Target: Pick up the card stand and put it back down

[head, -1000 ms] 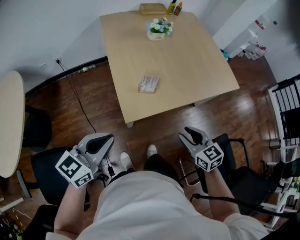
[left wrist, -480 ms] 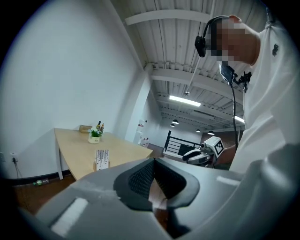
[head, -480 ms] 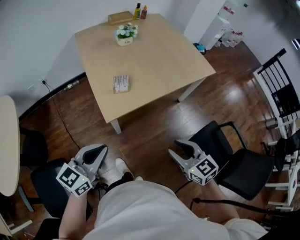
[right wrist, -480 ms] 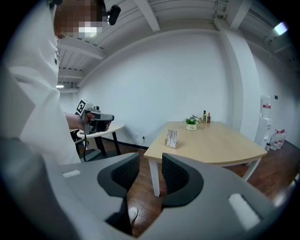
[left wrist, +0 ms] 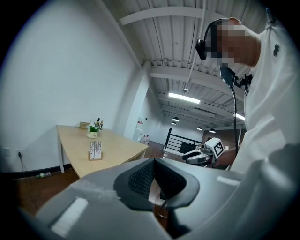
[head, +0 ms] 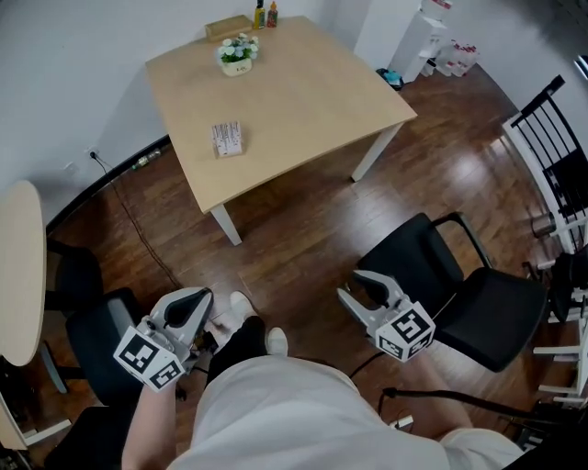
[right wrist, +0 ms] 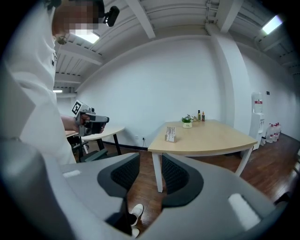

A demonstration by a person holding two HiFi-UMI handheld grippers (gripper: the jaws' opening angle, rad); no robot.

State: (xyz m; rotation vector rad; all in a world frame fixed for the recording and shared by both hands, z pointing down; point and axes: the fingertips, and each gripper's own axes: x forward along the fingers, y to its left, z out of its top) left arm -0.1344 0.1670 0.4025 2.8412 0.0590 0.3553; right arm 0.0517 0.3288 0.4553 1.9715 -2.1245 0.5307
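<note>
The card stand [head: 227,139] is a small wooden block with white cards, upright near the left edge of the light wood table [head: 303,101]. It also shows far off in the left gripper view [left wrist: 95,151] and the right gripper view [right wrist: 170,134]. Both grippers hang over the wooden floor, well short of the table. My left gripper [head: 188,307] [left wrist: 154,161] has its pads meeting at the tips with nothing between them. My right gripper [head: 367,292] [right wrist: 150,161] stands open and empty, with floor showing through the gap.
A flower pot [head: 236,52], two small bottles [head: 265,14] and a wooden box [head: 227,26] stand at the table's far end. A black armchair [head: 459,294] is just right of my right gripper. A round table [head: 18,266] and dark chairs stand at the left.
Both grippers have travelled across the floor with the person. In the head view the table has slid up and left, and the black armchair has come in beside the right gripper. Jaws unchanged.
</note>
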